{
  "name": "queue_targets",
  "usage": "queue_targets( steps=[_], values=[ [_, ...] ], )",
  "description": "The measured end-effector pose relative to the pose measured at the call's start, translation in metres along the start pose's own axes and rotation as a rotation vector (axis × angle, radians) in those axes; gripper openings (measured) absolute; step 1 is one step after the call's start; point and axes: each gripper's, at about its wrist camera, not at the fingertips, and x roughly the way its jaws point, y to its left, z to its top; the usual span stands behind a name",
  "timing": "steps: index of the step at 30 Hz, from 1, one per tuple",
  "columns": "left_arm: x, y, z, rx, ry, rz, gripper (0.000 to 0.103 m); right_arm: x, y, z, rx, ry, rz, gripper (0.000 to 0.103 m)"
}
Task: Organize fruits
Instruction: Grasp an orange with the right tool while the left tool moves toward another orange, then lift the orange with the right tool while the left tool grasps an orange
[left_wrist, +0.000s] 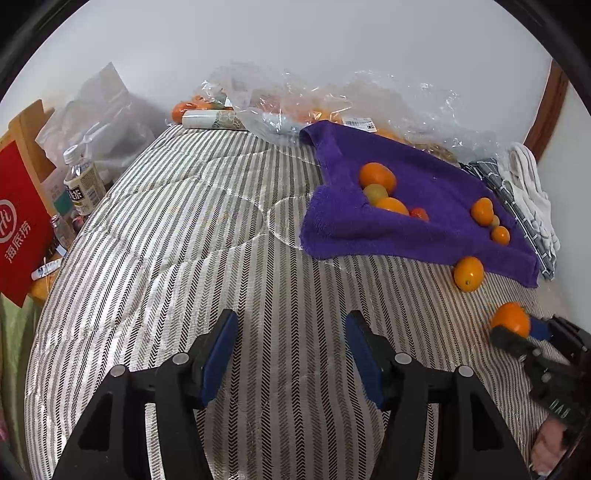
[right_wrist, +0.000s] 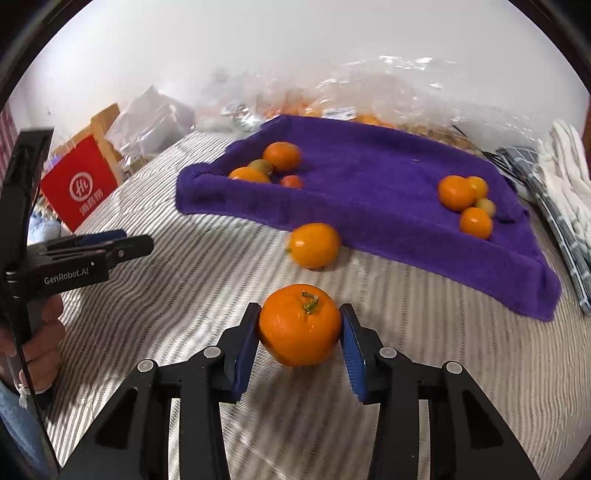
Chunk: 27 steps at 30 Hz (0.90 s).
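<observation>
From my left wrist, my left gripper hangs spread and empty over the striped bed; the tangerine lies far off to its right, in my right gripper.

From my right wrist, the jaws pinch that tangerine at its sides — round, glossy, stem up. The purple towel lies ahead — my right arm is nearer.

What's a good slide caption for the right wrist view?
Right gripper clasps a stemmed orange mandarin over striped bedding, facing the purple towel.
</observation>
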Motion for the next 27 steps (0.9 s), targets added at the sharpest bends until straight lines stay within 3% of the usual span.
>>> queue_targets(
  steps=[9, 14, 19, 27],
  values=[
    [-0.001, 0.001, 0.001, -0.013, 0.001, -0.009, 0.061, -0.033, -0.075, -0.007, 0.102, -0.059, -0.123, 0.042],
    [0.000, -0.010, 0.001, 0.000, 0.022, 0.022, 0.060, -0.039, -0.118, -0.010, 0.140, -0.066, -0.181, 0.042],
    [-0.005, -0.050, 0.009, 0.046, 0.059, -0.106, 0.060, -0.031, -0.142, -0.015, 0.171, -0.044, -0.183, 0.042],
    [0.013, -0.123, 0.026, 0.157, 0.055, -0.141, 0.060, -0.021, -0.146, -0.021, 0.200, 0.007, -0.143, 0.042]
  ],
)
